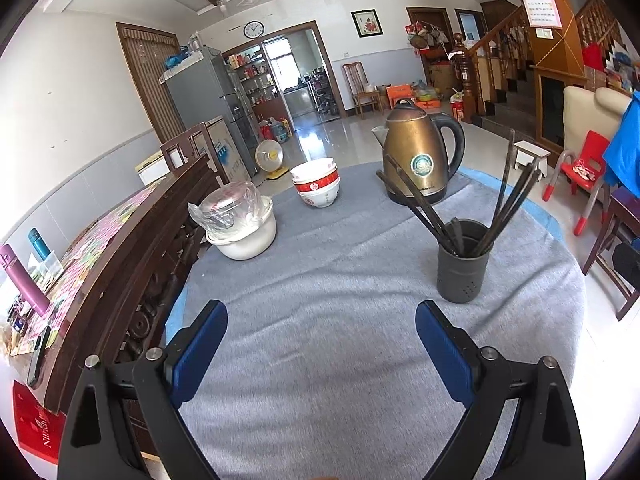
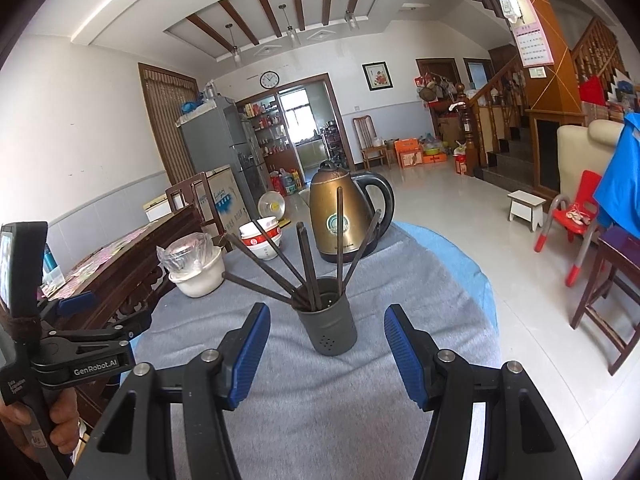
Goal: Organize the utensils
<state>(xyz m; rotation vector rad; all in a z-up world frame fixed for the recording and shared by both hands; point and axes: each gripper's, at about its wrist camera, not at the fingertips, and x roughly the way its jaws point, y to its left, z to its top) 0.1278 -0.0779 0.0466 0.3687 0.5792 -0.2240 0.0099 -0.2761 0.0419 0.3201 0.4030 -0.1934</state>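
Note:
A dark grey utensil holder (image 1: 462, 262) stands upright on the grey cloth, with several dark chopsticks (image 1: 512, 196) fanning out of it. In the right wrist view the holder (image 2: 330, 322) sits just ahead of my right gripper (image 2: 326, 320), between its open blue pads, with the chopsticks (image 2: 308, 264) spread above it. My left gripper (image 1: 320, 316) is open and empty over bare cloth, with the holder ahead to its right. The left gripper's body (image 2: 68, 344) shows at the left edge of the right wrist view.
A brass kettle (image 1: 418, 156) stands behind the holder. Stacked red and white bowls (image 1: 318, 186) and a white pot with a plastic-wrapped lid (image 1: 240, 224) sit at the far left of the cloth (image 1: 320, 264). A dark carved wooden bench (image 1: 132, 248) borders the table's left side.

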